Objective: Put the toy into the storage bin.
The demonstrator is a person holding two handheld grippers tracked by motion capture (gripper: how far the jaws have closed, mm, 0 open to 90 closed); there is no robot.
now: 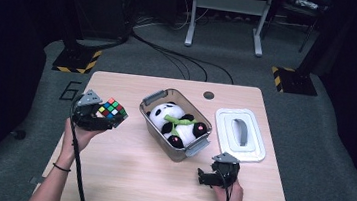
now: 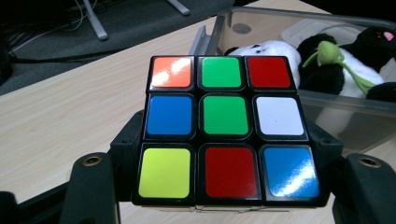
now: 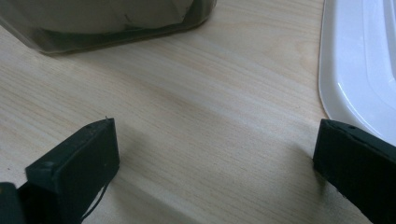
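Left gripper (image 1: 98, 117) pinches the multicoloured plastic puzzle cube (image 1: 112, 109) between its jaws, gripped by two opposite sides so the top face stays free; the cube hangs above the light wooden worktop (image 1: 124, 170), left of the clear plastic storage bin (image 1: 152, 99). Bin open, probably to receive the cube beside the black-and-white plush panda (image 1: 176, 123) already inside. Flat white rectangular lid (image 1: 239, 134) lies right of the bin (out of the loading path). Right gripper (image 1: 204, 176) rests low near the bin's front corner, jaws spread with nothing between, likely waiting for the lid.
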